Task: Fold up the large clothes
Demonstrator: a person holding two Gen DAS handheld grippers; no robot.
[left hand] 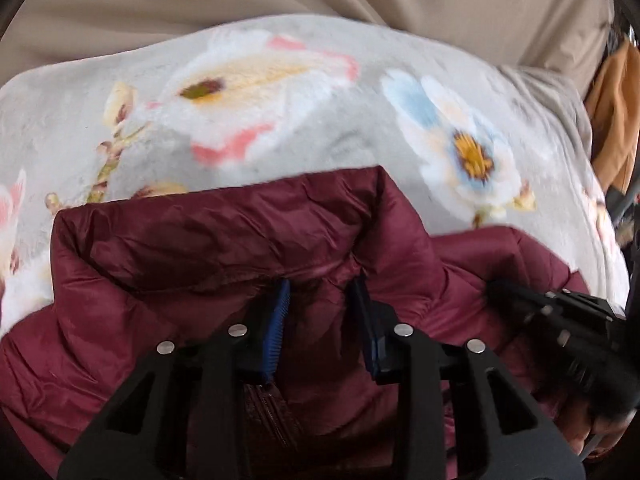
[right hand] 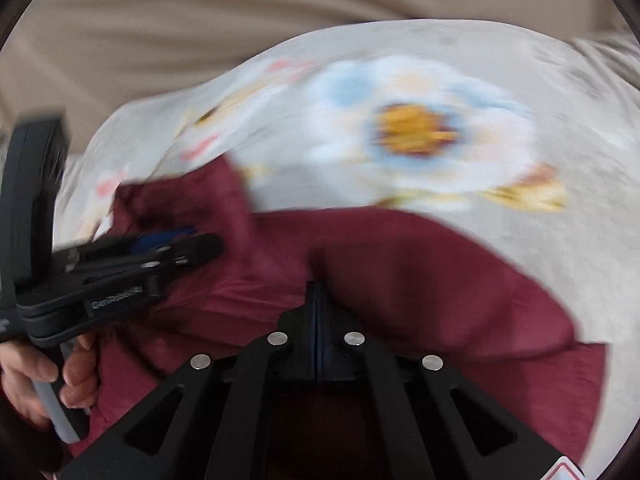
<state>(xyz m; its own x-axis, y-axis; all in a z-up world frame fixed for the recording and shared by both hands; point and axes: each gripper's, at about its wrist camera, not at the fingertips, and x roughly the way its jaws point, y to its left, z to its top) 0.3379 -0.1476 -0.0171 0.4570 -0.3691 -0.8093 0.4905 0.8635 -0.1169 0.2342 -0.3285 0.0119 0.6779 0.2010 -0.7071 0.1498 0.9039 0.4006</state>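
Floral blanket [left hand: 320, 128] is lying under the maroon puffer jacket [left hand: 208, 248] — I'm pinching its fabric with both: left gripper [left hand: 320, 300] part-open, right gripper [right hand: 318, 300] fully closed.

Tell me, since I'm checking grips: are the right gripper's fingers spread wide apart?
No. In the right wrist view the right gripper has its fingers pressed together, pinching the maroon jacket.

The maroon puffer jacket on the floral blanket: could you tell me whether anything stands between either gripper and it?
Nothing visible does. The left gripper has its blue-padded fingers pushed into the maroon quilted puffer jacket below the collar, fabric bunched between them. The right gripper is shut on the jacket fabric. Only the grey floral fleece blanket lies beyond.
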